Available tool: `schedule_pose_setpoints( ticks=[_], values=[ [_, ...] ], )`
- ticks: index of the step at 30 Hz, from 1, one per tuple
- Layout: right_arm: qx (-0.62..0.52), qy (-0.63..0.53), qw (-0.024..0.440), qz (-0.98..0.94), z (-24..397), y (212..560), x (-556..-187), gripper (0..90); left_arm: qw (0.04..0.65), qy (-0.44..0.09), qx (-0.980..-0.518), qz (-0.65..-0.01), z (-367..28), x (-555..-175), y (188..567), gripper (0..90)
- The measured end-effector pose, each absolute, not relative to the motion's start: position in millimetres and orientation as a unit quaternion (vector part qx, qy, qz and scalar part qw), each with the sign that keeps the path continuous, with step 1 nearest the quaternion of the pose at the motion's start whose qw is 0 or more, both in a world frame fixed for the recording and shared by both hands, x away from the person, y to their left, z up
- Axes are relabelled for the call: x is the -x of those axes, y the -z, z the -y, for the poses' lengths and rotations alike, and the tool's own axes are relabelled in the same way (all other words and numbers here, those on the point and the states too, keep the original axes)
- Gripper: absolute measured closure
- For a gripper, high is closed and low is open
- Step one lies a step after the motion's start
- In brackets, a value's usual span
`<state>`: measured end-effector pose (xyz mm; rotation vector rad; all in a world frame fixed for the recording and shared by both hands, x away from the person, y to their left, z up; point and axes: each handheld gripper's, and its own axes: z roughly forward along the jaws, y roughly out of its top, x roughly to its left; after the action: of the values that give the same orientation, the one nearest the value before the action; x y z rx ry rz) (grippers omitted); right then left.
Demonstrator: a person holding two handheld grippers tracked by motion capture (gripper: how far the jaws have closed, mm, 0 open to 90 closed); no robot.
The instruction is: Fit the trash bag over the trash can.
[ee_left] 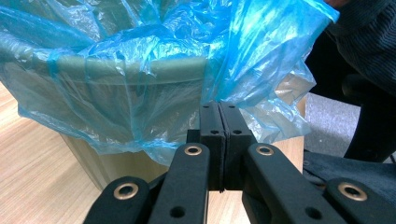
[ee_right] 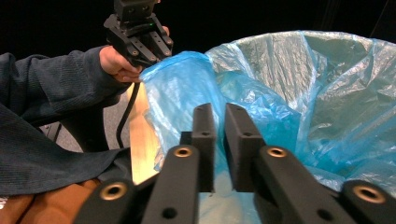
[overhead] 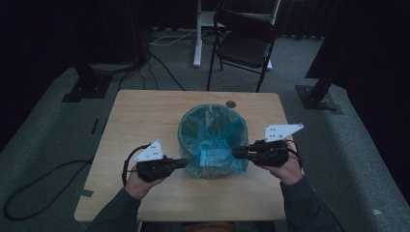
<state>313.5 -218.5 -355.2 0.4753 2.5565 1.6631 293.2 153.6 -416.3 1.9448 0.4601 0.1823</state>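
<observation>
A round bin [overhead: 212, 170] lined with a blue plastic bag [overhead: 212, 128] stands in the middle of the wooden table [overhead: 145, 111]. My left gripper [overhead: 185, 163] is at the bin's near left side, its jaws pressed together on a fold of the bag's edge [ee_left: 233, 88]. In the right gripper view that left gripper [ee_right: 152, 56] holds the pulled-out bag edge [ee_right: 177, 84] up. My right gripper [overhead: 235, 152] is at the bin's right rim. Its jaws [ee_right: 219, 109] stand a narrow gap apart, with the bag film [ee_right: 261, 107] right in front of them.
A black folding chair [overhead: 244, 43] and a white table leg [overhead: 197, 34] stand beyond the table's far edge. Cables [overhead: 159, 72] run over the grey floor. A small round hole [overhead: 231, 104] sits in the tabletop behind the bin.
</observation>
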Motion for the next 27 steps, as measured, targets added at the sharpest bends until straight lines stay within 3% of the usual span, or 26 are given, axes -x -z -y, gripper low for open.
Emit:
schedule_pose_setpoints(
  ticks=[5, 27],
  values=[
    [-0.150, -0.537, 0.026, -0.830, 219, 355, -310, 89.4, 0.538, -0.077, -0.817, -0.192, -153, -293, 416, 89.3],
    [-0.141, -0.531, 0.016, -0.835, 219, 361, -301, 90.0, 0.539, -0.076, -0.816, -0.197, -155, -291, 419, 89.3]
  ],
)
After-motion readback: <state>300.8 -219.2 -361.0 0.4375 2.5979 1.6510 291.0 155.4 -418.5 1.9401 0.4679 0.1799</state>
